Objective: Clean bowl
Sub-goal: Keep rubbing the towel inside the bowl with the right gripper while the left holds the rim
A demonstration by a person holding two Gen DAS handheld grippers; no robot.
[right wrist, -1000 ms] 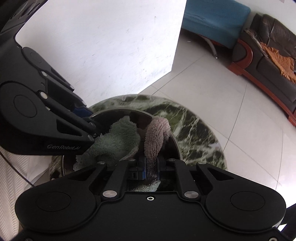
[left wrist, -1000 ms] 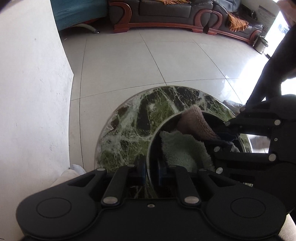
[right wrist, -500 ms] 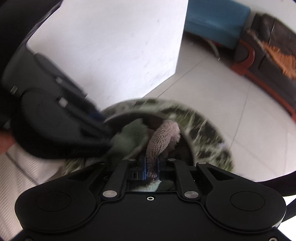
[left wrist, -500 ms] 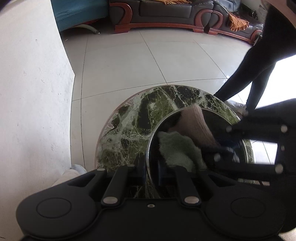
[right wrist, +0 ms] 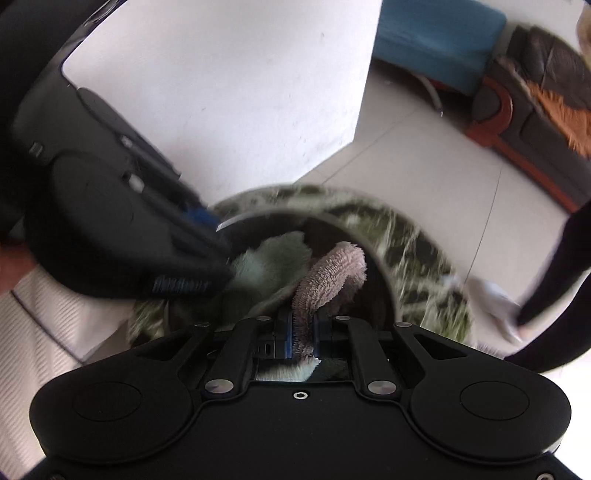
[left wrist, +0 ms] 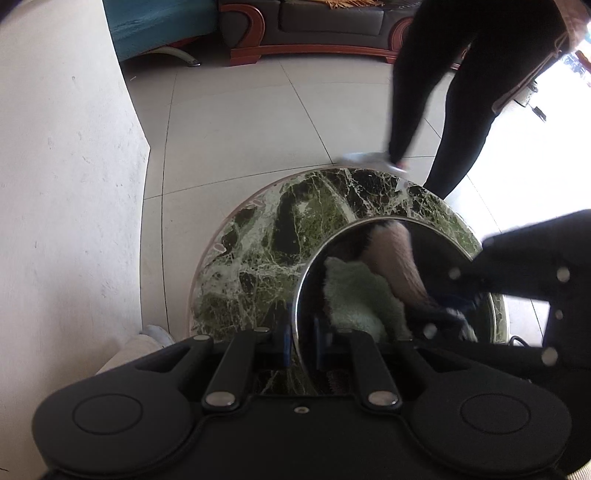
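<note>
My left hand-held gripper [left wrist: 301, 341] pinches the bowl [left wrist: 314, 254] rim; my right hand-held gripper [right wrist: 303, 334] clamps the cloth [right wrist: 332, 273] ahead. A hard wipe may tip the bowl.

Our left gripper [left wrist: 301, 341] pinches the near rim of the shiny bowl [left wrist: 436, 251] on the round marble table [left wrist: 266, 251]. Our right gripper [left wrist: 456, 306], blurred, reaches in from the right, pressing a towel [left wrist: 354, 295] with pale green and pink parts inside. Beyond the table someone's dark-clad legs [left wrist: 443, 92] stand on the tiled floor [left wrist: 229, 125].

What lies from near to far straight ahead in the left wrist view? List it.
Left tool clamping the shiny metal bowl's rim → round green marble table → pale tiled floor → dark leather sofa.
</note>
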